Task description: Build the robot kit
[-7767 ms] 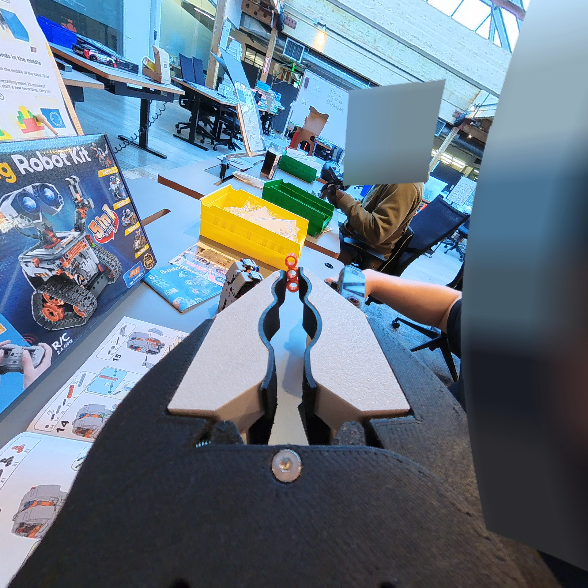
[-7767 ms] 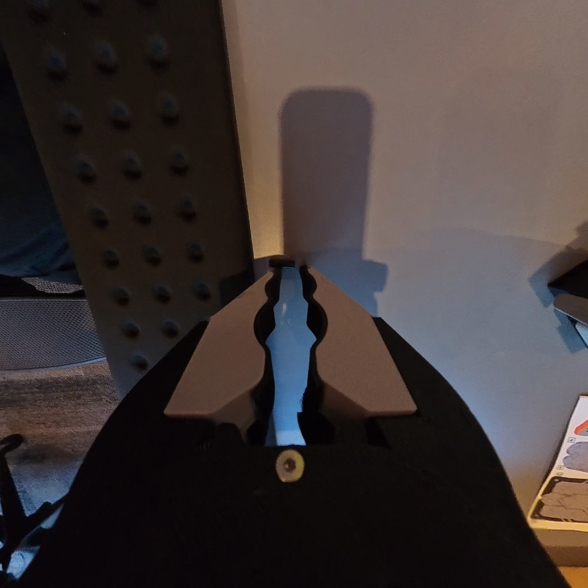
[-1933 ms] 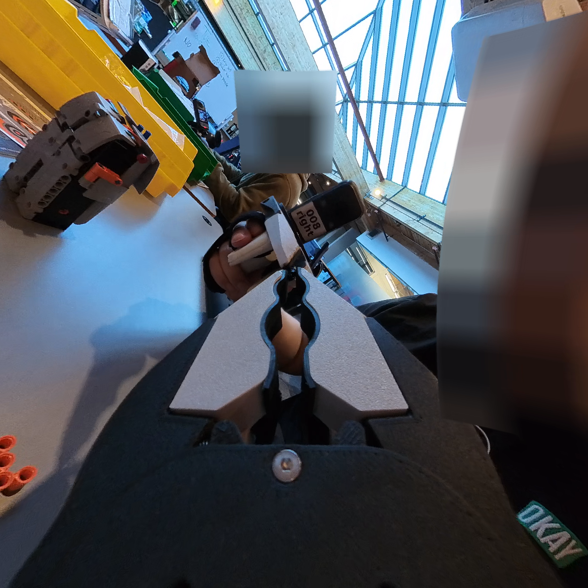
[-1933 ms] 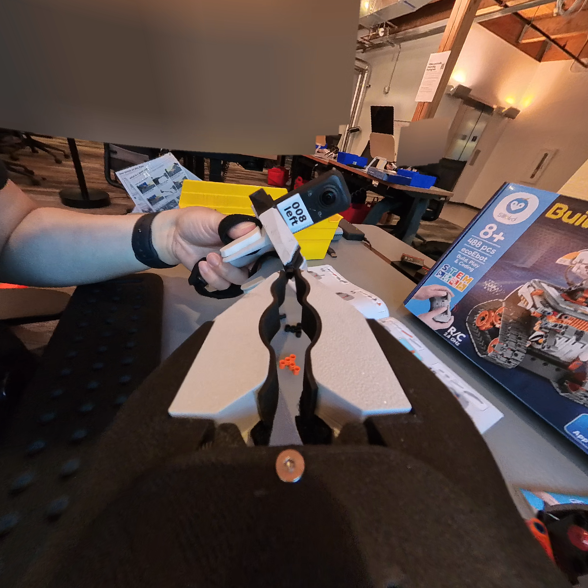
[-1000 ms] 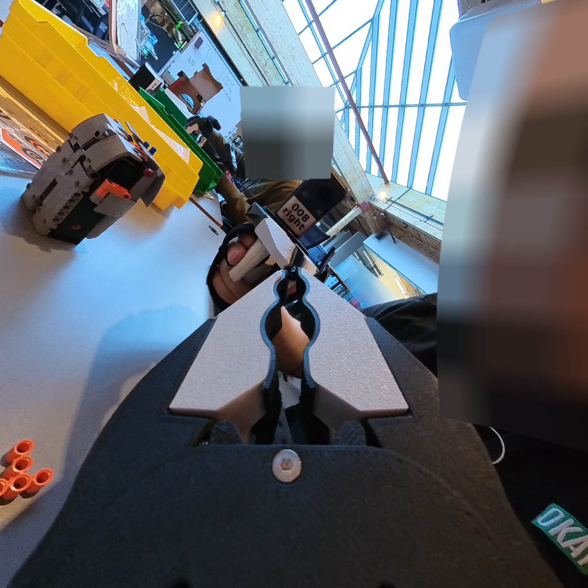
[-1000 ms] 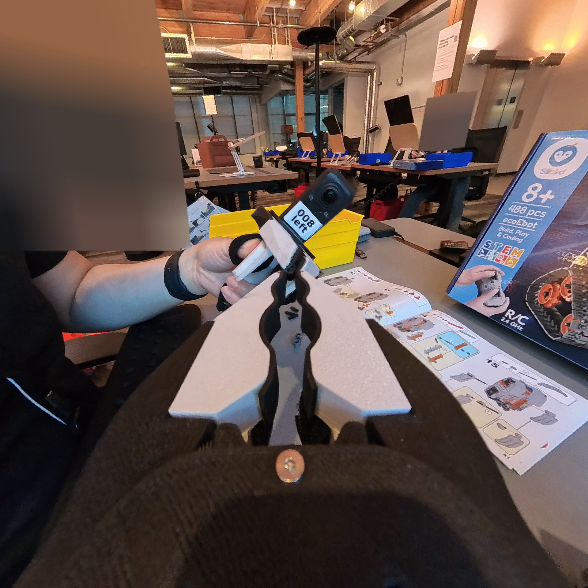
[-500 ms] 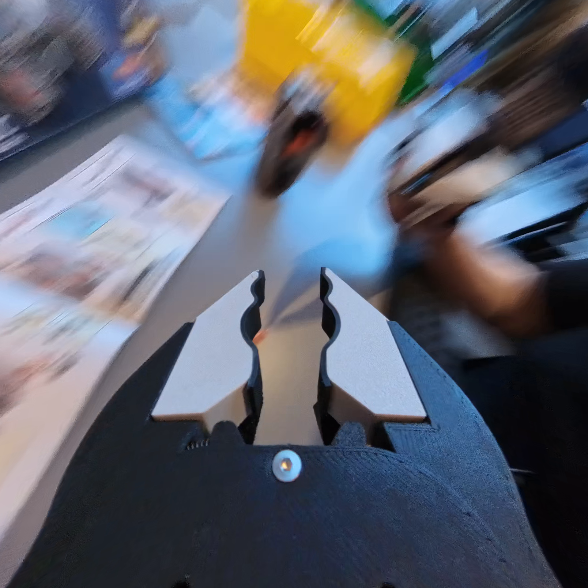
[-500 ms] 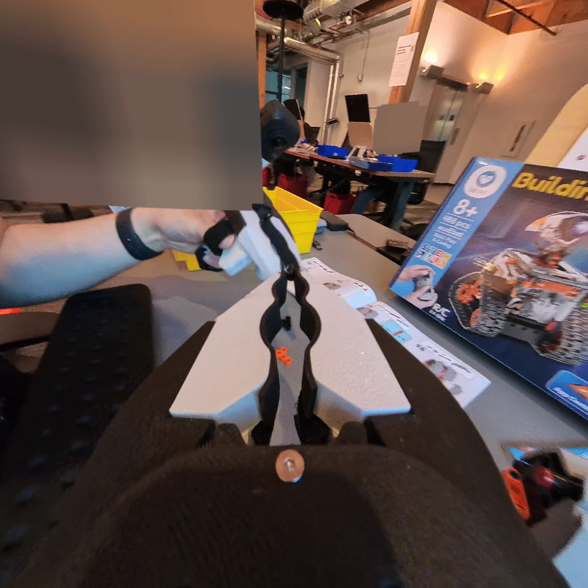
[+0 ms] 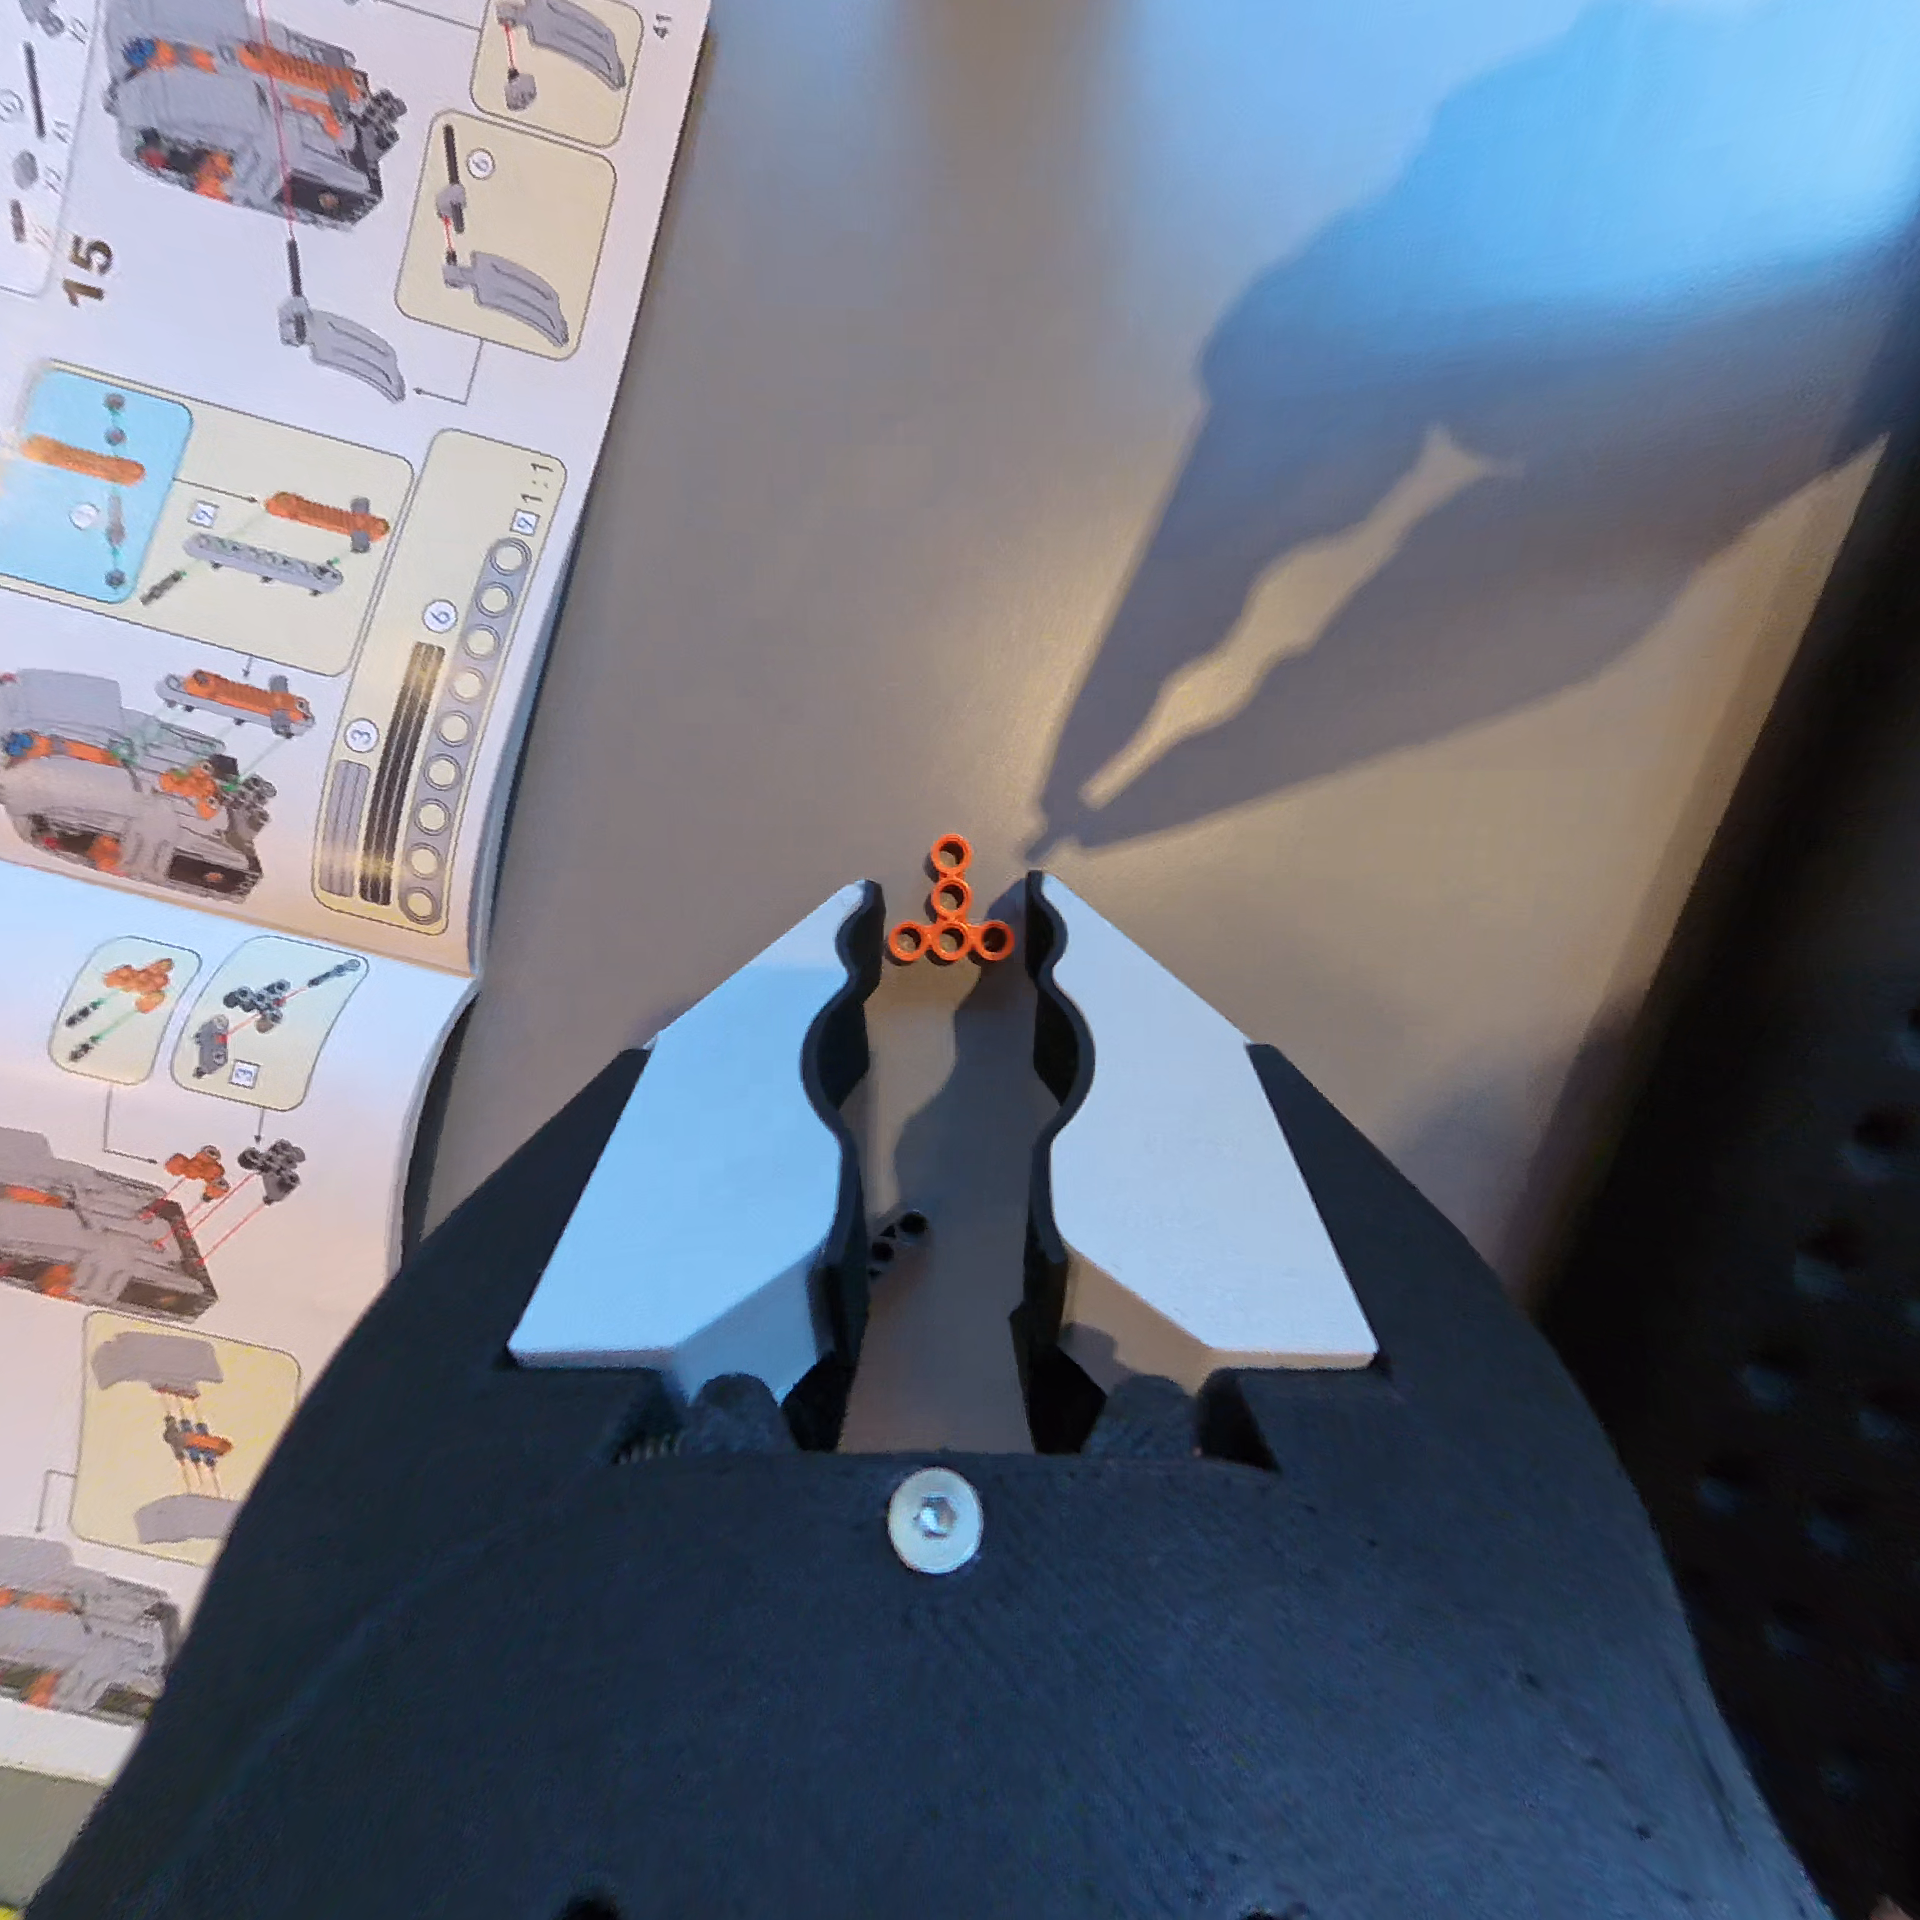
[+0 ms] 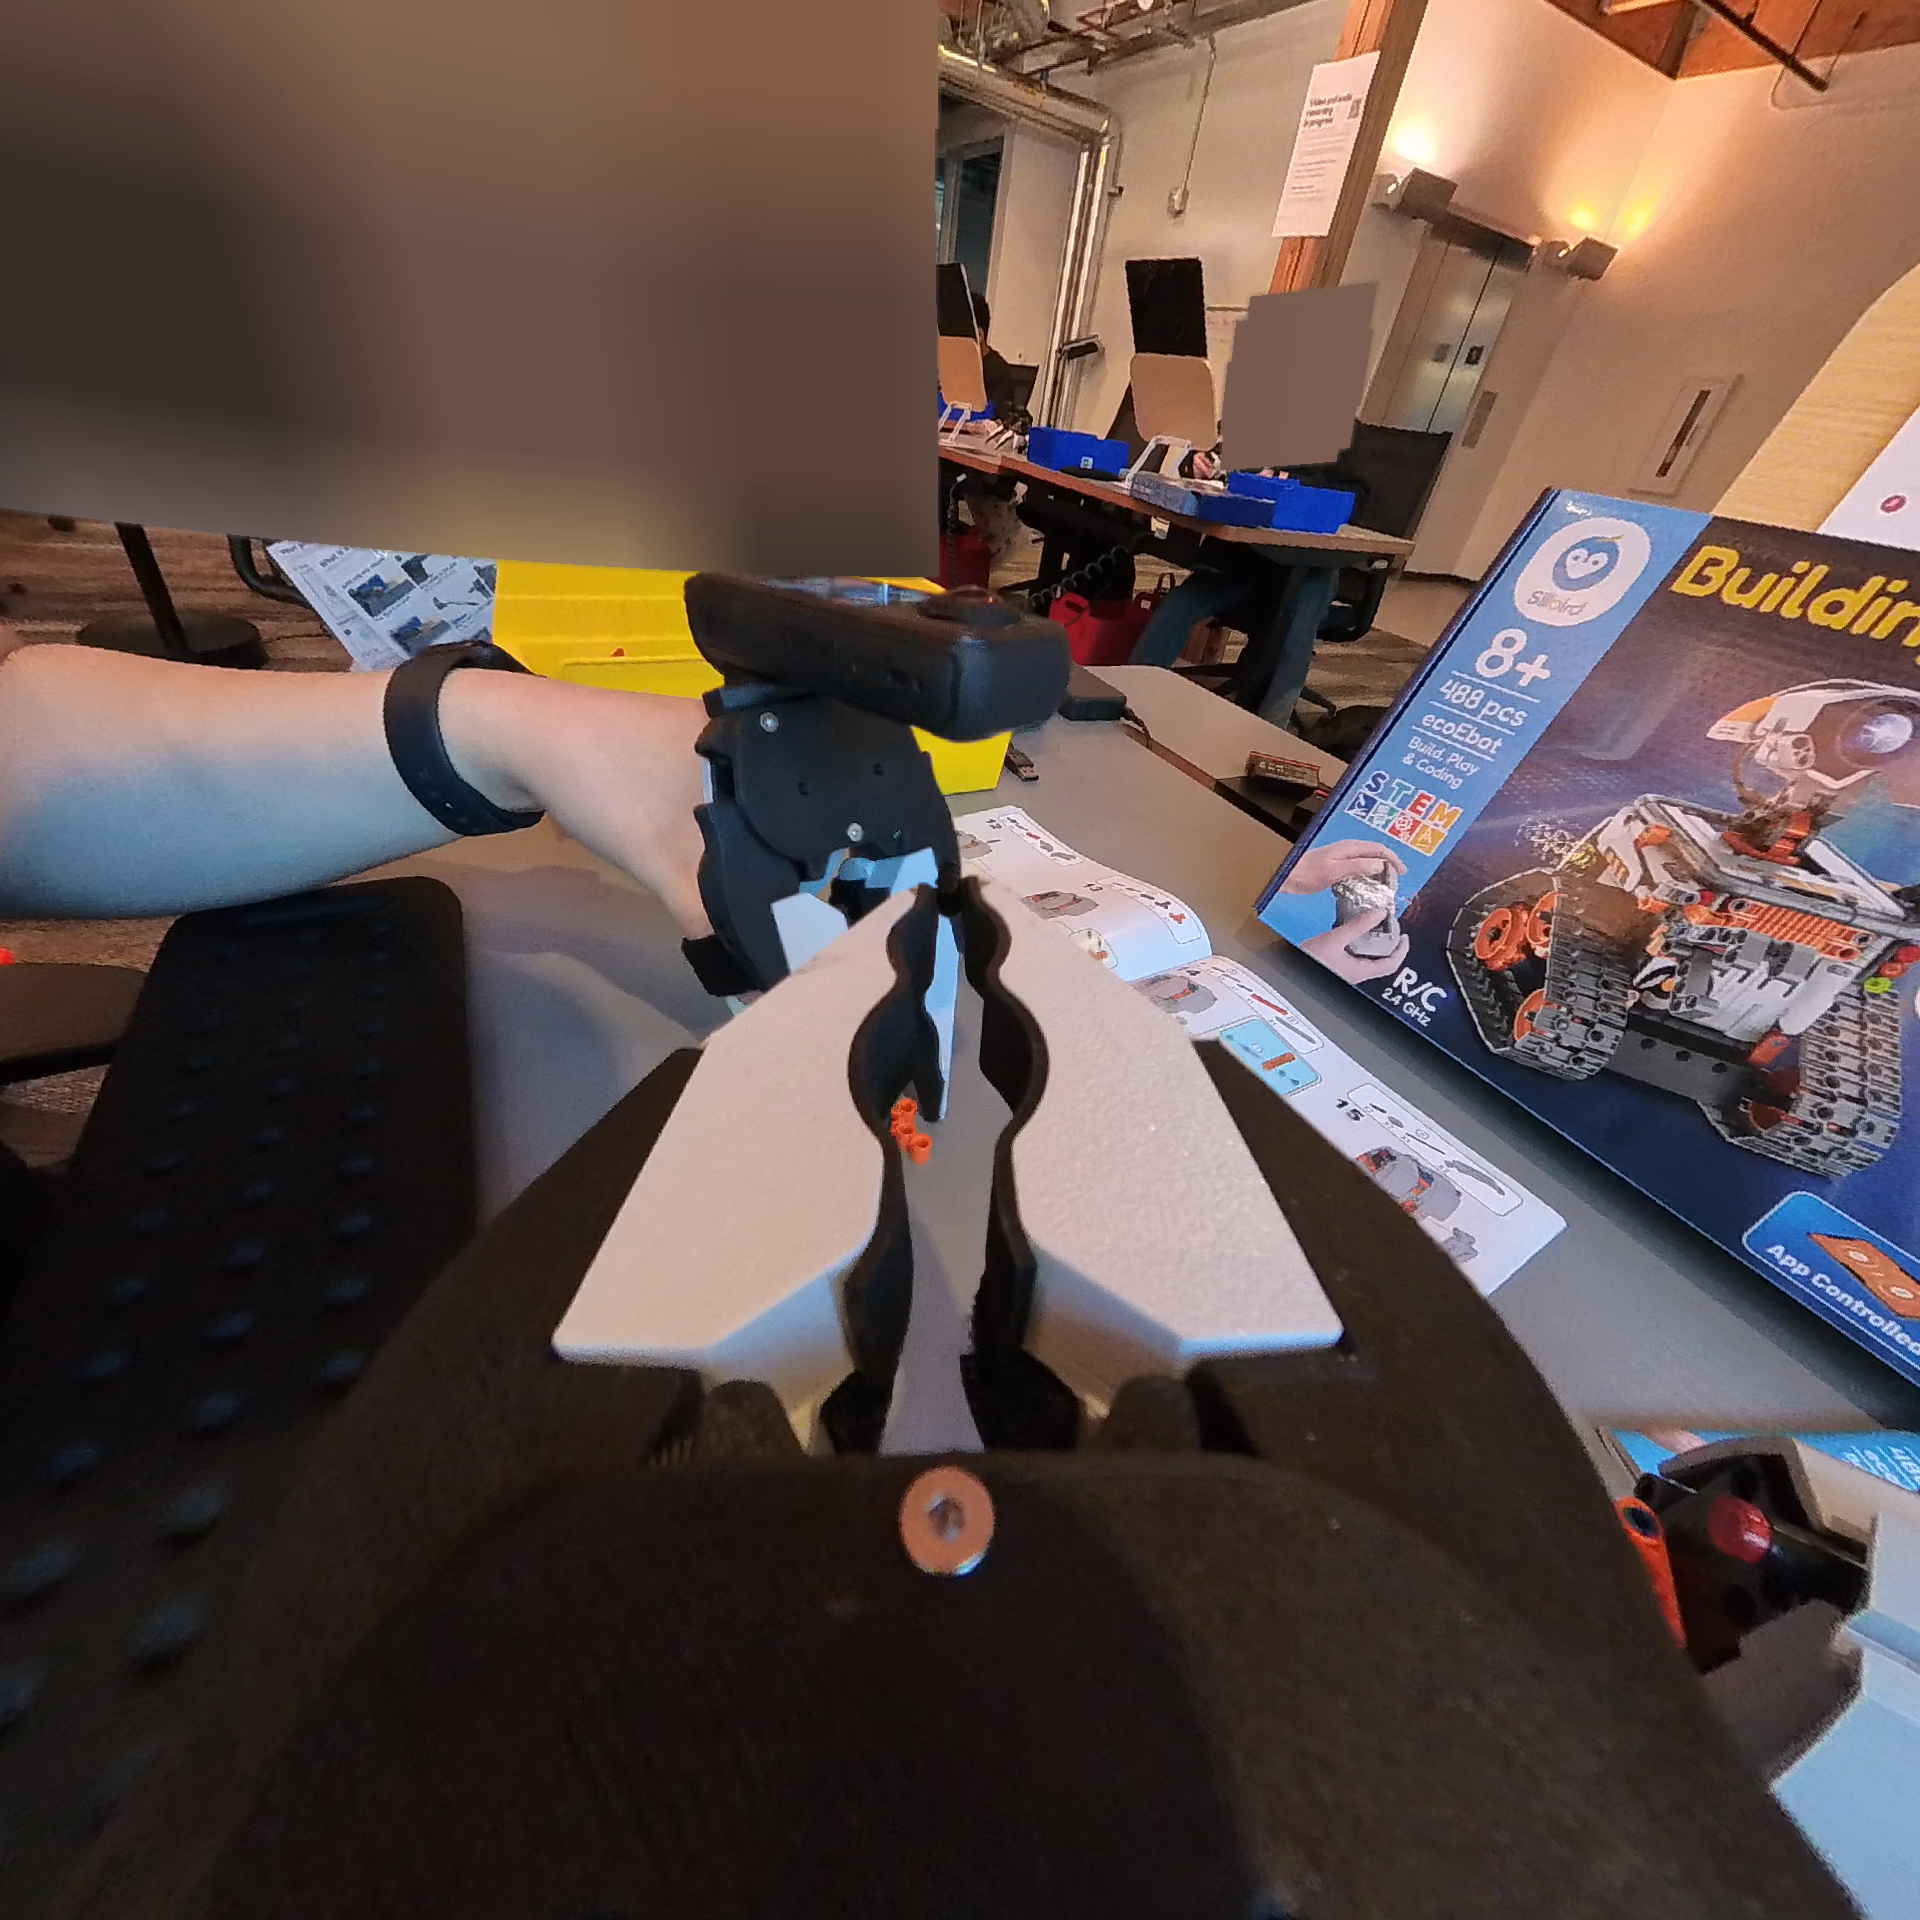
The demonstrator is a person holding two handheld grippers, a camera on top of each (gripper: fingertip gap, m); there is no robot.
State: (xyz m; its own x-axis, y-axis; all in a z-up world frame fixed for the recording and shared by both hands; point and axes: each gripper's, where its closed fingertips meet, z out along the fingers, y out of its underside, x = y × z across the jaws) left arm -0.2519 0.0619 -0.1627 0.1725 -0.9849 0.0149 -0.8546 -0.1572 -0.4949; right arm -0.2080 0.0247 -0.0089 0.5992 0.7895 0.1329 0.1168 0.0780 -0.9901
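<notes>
My left gripper [image 9: 951, 896] is open and points down at the grey table [image 9: 935, 416]. A small orange T-shaped beam [image 9: 948, 920] lies flat on the table between its fingertips, touching neither. A small black pin piece [image 9: 899, 1242] lies farther back between the fingers. In the right wrist view my right gripper [image 10: 951, 899] is shut with nothing visibly held, above the table. Beyond it a hand holds the left gripper, whose white finger [image 10: 938, 1029] stands next to the orange beam [image 10: 912, 1127].
An open instruction booklet [image 9: 260, 623] lies left of the left gripper and shows in the right wrist view [image 10: 1247, 1039]. A black studded mat [image 9: 1787, 1143] lies at the table's edge. A robot kit box [image 10: 1662, 883], a yellow bin [image 10: 582, 623] and a part-built model [image 10: 1745, 1548] stand around. The gap from one gripper's tips to the other's is roughly 15 cm. The part-built model [image 10: 1745, 1548] lies around 15 cm away from my right fingertips.
My left gripper has swung from pointing up at the right gripper to pointing down at the table, and has opened around the orange beam. My right gripper has stayed shut.
</notes>
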